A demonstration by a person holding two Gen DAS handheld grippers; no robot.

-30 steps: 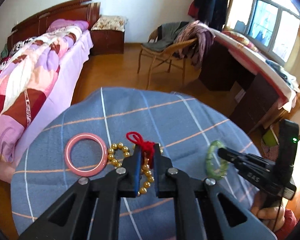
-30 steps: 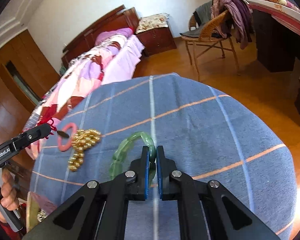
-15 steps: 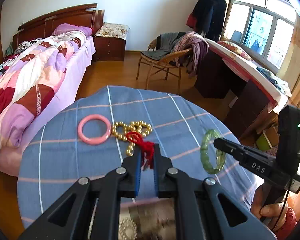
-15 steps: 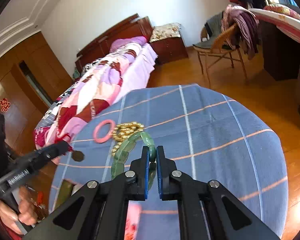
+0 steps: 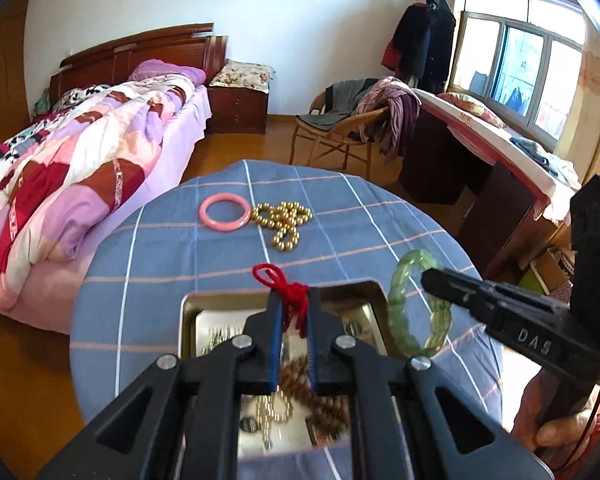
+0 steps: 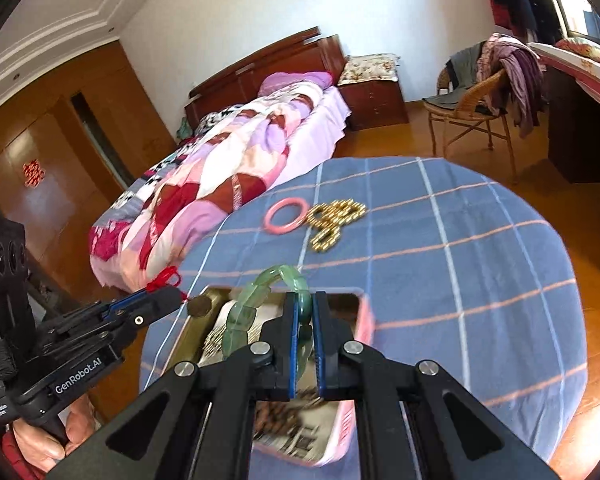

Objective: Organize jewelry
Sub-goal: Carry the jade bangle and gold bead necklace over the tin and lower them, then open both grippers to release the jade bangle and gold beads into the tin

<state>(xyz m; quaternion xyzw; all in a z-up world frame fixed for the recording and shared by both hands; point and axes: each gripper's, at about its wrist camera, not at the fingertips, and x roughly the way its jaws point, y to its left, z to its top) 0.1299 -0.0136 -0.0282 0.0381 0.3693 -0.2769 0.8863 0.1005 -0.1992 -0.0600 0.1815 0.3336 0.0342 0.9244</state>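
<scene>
My left gripper (image 5: 294, 300) is shut on a red cord (image 5: 288, 292) that carries a small brown pendant (image 6: 198, 305), held above an open metal tin (image 5: 188, 320) on the blue checked table. My right gripper (image 6: 304, 304) is shut on a green jade bracelet (image 6: 252, 300), also above the tin (image 6: 352, 300); the bracelet also shows in the left wrist view (image 5: 410, 280). The tin holds brown beads (image 5: 300, 384) and other jewelry. A pink bangle (image 5: 224, 213) and a gold bead string (image 5: 284, 222) lie on the far side of the table.
The round table (image 5: 380, 232) has a blue checked cloth. A bed (image 5: 80, 152) is to the left, a wicker chair (image 5: 340, 136) with clothes behind, and a desk (image 5: 480, 152) to the right under a window.
Both grippers have lifted and pulled back from the far side of the table with their pieces. The tin has come into view below them. The pink bangle and gold beads stayed in place.
</scene>
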